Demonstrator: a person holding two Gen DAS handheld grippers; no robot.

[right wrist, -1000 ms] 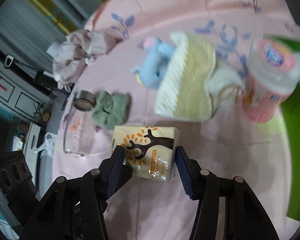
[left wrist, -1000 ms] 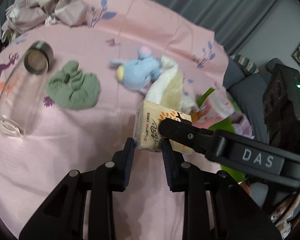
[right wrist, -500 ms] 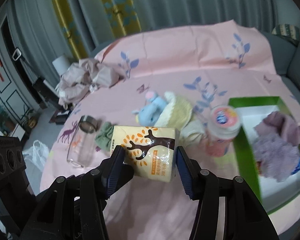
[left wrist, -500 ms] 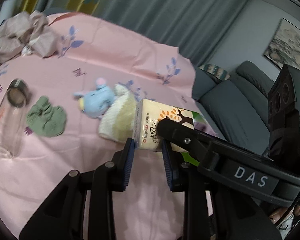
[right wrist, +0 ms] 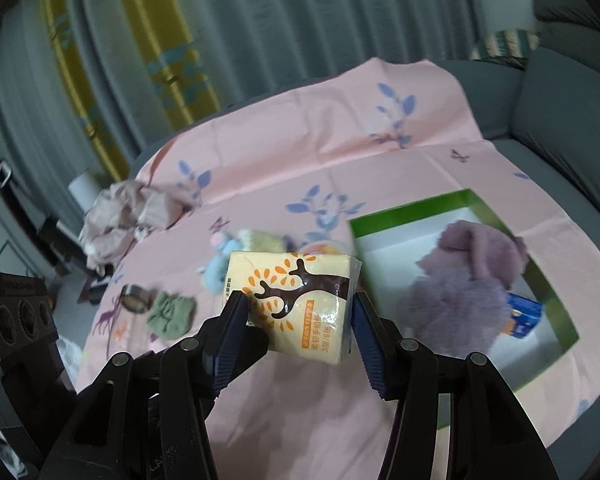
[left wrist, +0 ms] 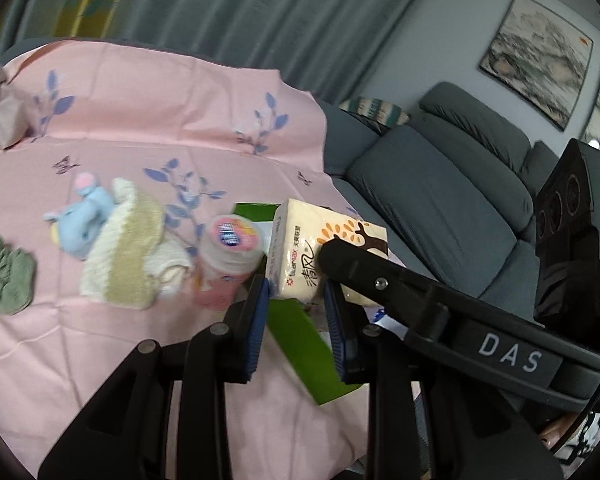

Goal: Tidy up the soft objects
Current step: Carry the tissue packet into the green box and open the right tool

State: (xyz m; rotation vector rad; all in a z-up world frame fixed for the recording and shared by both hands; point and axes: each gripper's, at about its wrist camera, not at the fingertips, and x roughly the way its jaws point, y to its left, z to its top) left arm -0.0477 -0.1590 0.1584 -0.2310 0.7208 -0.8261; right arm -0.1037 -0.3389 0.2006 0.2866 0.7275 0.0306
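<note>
**Tissue pack in transit, held by the right tool**

Going left to right across the right wrist view: the green knit cloth (right wrist: 171,315) and the blue plush toy (right wrist: 216,270) are lying on the pink sheet (right wrist: 340,152), well apart from the green tray (right wrist: 556,300), which is already holding a purple fluffy item (right wrist: 464,280).

Your right tool (right wrist: 298,316) is grasping the tissue pack (right wrist: 296,300) across its width, pads pressing on both side faces, and carrying it clear of the sheet, to the left of the tray.

Your left tool (left wrist: 296,316) is standing narrowly parted with nothing between its pads; the pack (left wrist: 320,256) is showing just beyond its tips.

Judgement: the pack is looking light, soft and compressible under slick film, so it could be slipping or rotating. You are gripping the flat sides, which suits it; avoid squeezing harder.
</note>
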